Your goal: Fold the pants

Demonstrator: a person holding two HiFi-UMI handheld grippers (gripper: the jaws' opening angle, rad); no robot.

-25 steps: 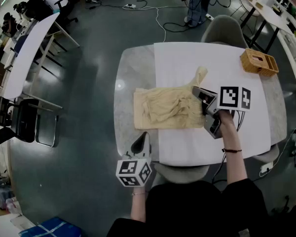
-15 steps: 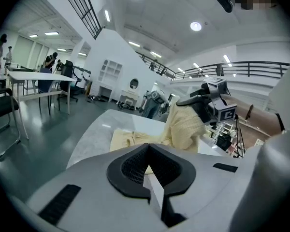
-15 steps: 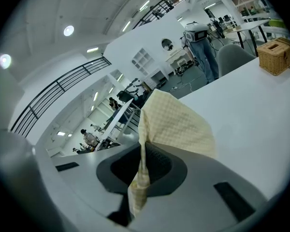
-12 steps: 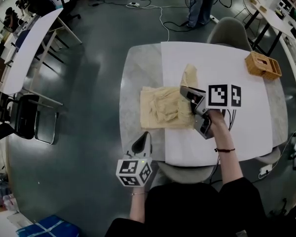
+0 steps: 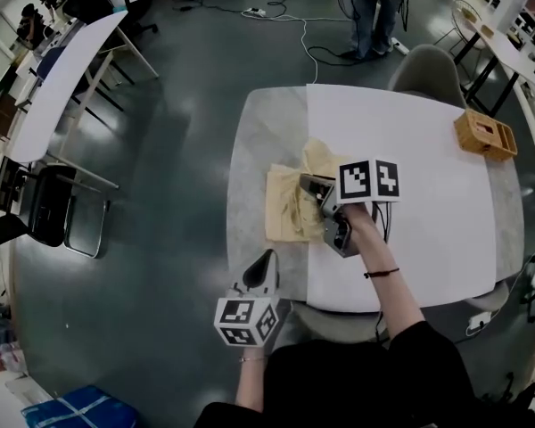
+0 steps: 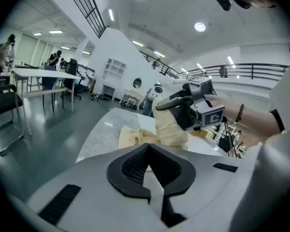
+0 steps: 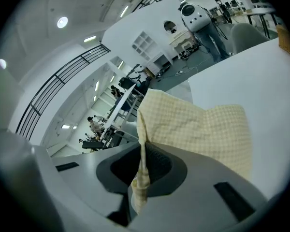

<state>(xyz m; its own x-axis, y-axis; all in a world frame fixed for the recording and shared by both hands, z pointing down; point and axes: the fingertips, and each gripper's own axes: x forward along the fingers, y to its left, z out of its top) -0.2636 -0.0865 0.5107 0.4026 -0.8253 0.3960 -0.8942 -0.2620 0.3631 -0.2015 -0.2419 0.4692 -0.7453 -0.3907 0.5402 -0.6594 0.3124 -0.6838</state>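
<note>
Right gripper [image 5: 310,185] with pants [image 5: 283,210], further left

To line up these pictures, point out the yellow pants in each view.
Head view: pants on the table's left half, partly under the right gripper.
Left gripper view: pants at centre, just above the jaws, one end lifted.
Right gripper view: pants at centre, pinched in its jaws.
Shared landmark: the table under the pants.

Head view: you get bright, even overhead light, soft shadows, dull sheen on the floor [image 5: 178,150]; edges bend hard. Gripper views: black vignette corners, ceiling lamps [image 6: 199,27] blown white, near jaws soft, pants [image 7: 198,129] weave sharp in the right one.
</note>
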